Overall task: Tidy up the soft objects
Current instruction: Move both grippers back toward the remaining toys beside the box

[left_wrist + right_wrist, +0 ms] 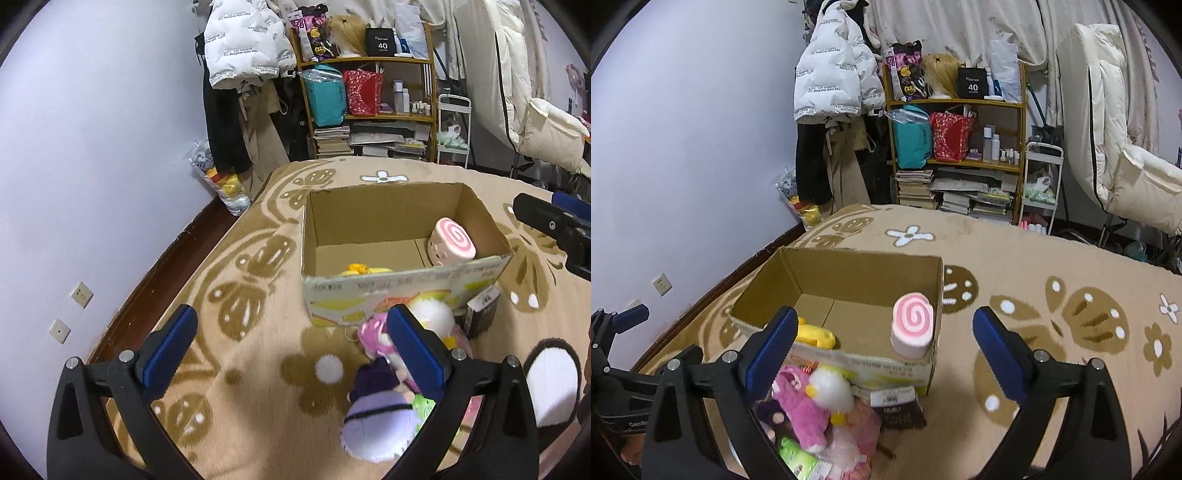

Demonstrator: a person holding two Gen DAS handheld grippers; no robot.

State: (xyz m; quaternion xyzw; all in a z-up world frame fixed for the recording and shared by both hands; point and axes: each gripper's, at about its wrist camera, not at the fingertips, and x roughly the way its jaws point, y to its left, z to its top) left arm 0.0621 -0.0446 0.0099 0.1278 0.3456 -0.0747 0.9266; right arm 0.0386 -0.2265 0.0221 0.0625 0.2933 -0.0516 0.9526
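An open cardboard box (406, 291) (849, 363) stands on a beige flowered blanket. Inside it lean a pink swirl-roll plush (452, 242) (911, 325) at the right and a yellow plush (364, 269) (814, 336) at the left. In front of the box lies a heap of soft toys: a pink plush (801, 402) (376, 334), a white fluffy one (833, 391) (432, 315) and a purple doll (373, 417). My left gripper (291, 350) is open over the blanket, left of the heap. My right gripper (884, 349) is open and empty, before the box.
A dark packet (897, 406) (482, 314) lies by the box's front right corner. A white slipper (552, 384) shows at the right. Behind the bed stand a wooden shelf (960, 147) with bags and books, hanging coats (831, 74) and a white cart (1043, 184).
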